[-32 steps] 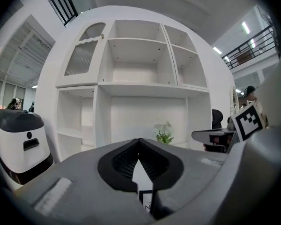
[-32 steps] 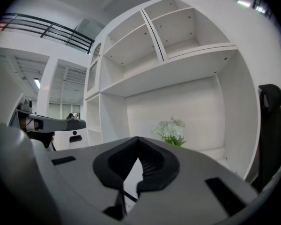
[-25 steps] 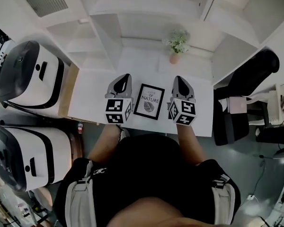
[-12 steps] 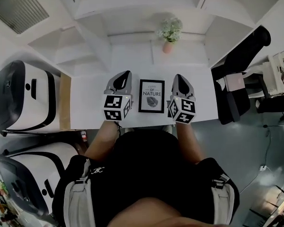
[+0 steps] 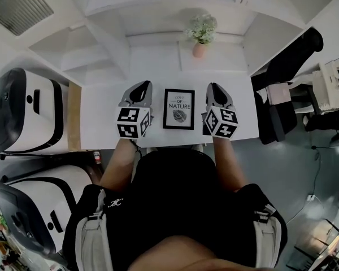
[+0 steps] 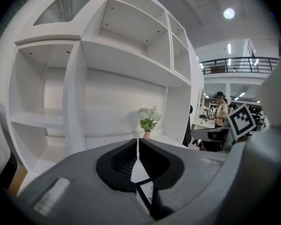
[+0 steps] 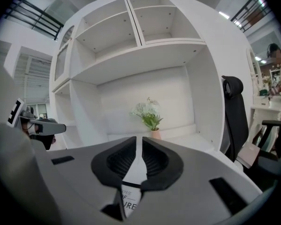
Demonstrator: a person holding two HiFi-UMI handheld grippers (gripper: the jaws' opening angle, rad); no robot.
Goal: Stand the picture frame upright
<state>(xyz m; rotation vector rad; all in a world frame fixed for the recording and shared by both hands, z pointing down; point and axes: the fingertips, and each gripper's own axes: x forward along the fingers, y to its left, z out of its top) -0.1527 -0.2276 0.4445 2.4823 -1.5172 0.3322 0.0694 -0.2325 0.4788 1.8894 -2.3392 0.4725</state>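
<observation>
The left gripper is closed and empty; the right gripper has just been opening its jaws to a narrow, empty slit. The frame lies flat on the desk between them.

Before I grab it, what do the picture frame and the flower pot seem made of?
Picture frame: thin matte black border, likely wood or plastic; white printed sheet inside, no glare to confirm glass.
Flower pot: pink, smooth, dull finish, perhaps ceramic or plastic; too small to tell.
</observation>
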